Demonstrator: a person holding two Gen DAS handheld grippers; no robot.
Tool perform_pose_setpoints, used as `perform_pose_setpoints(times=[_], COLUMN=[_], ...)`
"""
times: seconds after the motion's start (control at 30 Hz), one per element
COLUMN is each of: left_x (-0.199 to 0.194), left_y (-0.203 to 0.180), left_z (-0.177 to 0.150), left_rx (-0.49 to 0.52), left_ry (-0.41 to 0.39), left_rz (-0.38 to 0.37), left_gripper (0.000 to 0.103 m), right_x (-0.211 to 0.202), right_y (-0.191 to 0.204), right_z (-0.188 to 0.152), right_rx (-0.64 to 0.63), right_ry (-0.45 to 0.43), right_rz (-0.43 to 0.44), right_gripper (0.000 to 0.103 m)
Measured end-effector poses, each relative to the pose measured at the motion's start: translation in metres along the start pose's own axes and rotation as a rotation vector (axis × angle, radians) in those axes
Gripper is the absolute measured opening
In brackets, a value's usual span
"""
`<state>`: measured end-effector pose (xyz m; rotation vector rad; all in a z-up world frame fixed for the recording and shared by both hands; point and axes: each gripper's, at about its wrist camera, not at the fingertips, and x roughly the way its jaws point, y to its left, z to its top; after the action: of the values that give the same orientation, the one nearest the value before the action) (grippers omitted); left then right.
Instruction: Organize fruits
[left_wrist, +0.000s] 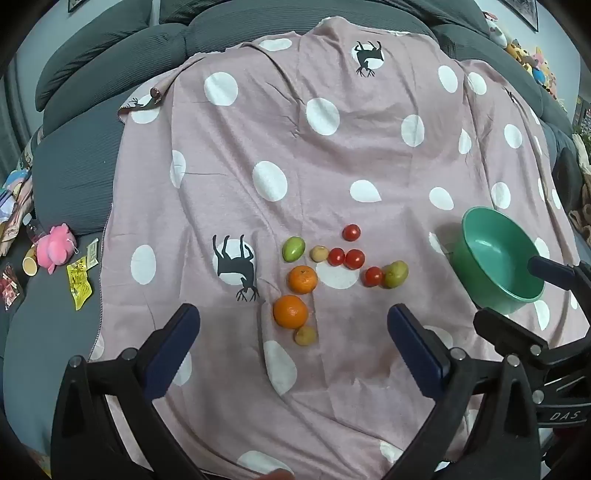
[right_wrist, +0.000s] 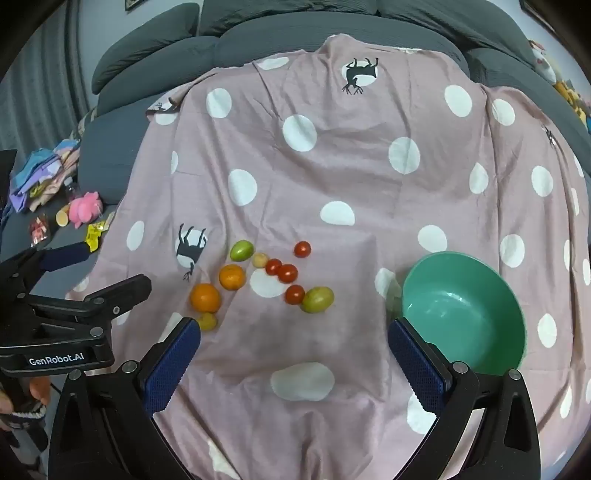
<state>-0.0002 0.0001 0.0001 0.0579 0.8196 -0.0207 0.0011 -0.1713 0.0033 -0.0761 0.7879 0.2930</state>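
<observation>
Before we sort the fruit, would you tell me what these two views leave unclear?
- Green bowl: its near rim is covered by the right gripper in the left wrist view.
- Small yellowish fruit: partly behind the right gripper's finger in the right wrist view.
- Yellow packet: print too small.

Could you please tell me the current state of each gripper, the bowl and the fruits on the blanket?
left gripper: open, holding nothing.
right gripper: open, holding nothing.
green bowl: upright, empty, on the blanket.
two oranges: loose on the blanket, side by side.
four red tomatoes: loose on the blanket, none in the bowl.
two green fruits: lying on the blanket, apart.
two small yellowish fruits: loose on the blanket.
pink dotted blanket: spread, lightly wrinkled.
</observation>
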Motion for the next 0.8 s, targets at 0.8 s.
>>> perform_pose_setpoints(times=[0.8], left_x=[-0.0007], left_y=[0.0051], left_z=[-0.0044], left_rx=[-0.011], left_ry=[0.001], left_rz=[-0.008], left_gripper=[0.102], right_x=[0.0018], right_y=[0.0057], right_z=[-0.0019], right_rx=[-0.006], right_ry=[0.001], right_rz=[0.014], right_gripper=[0.102])
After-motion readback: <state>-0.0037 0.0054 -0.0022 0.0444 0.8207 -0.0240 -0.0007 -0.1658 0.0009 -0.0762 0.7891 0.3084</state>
